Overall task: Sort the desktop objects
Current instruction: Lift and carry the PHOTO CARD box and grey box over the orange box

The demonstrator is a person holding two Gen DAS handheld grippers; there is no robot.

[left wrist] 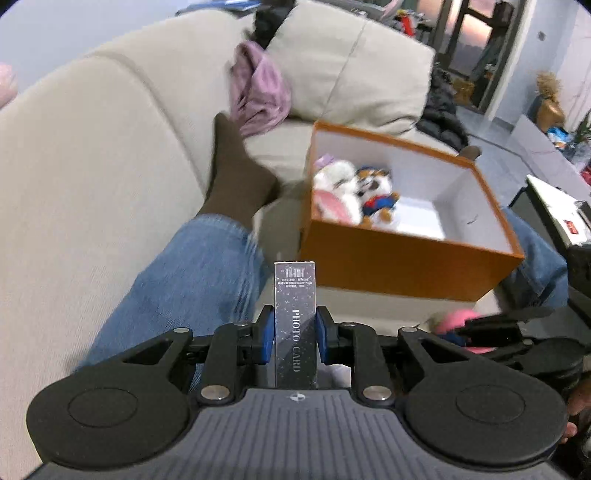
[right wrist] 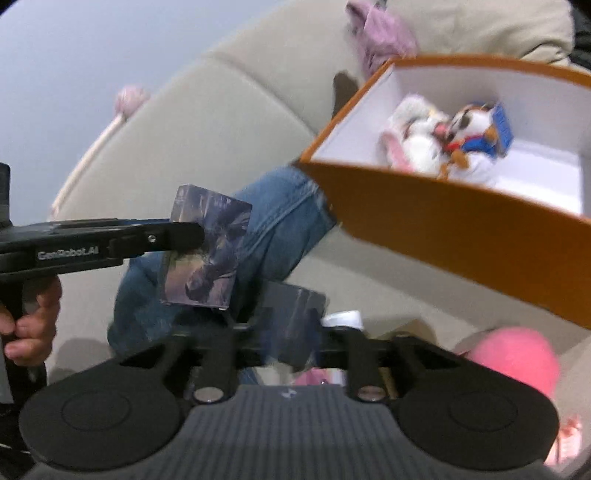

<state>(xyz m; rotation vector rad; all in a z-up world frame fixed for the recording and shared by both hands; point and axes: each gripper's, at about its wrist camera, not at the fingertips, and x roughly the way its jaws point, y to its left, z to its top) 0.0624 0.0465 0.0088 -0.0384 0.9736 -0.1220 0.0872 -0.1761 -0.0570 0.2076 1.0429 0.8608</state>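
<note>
My left gripper [left wrist: 295,334] is clamped on the card box [left wrist: 295,325], long axis pointing forward; the orange box [left wrist: 406,266] lies ahead-right; right gripper [right wrist: 291,325] blurred, grip unclear.

- Evenly lit indoors by soft, diffuse light; only faint shadows on the sofa [left wrist: 92,177].
- Pinkish dusk glow through the window [left wrist: 472,33] at top right of the left wrist view.
- Strong fisheye bending, dark vignette in the corners.
- Heavy motion blur across the right wrist view: orange box [right wrist: 461,236] smeared, plush toys [right wrist: 443,140] soft.
- Left view sharper; lettering on the silver card box [left wrist: 295,325] readable, mild sheen.
</note>
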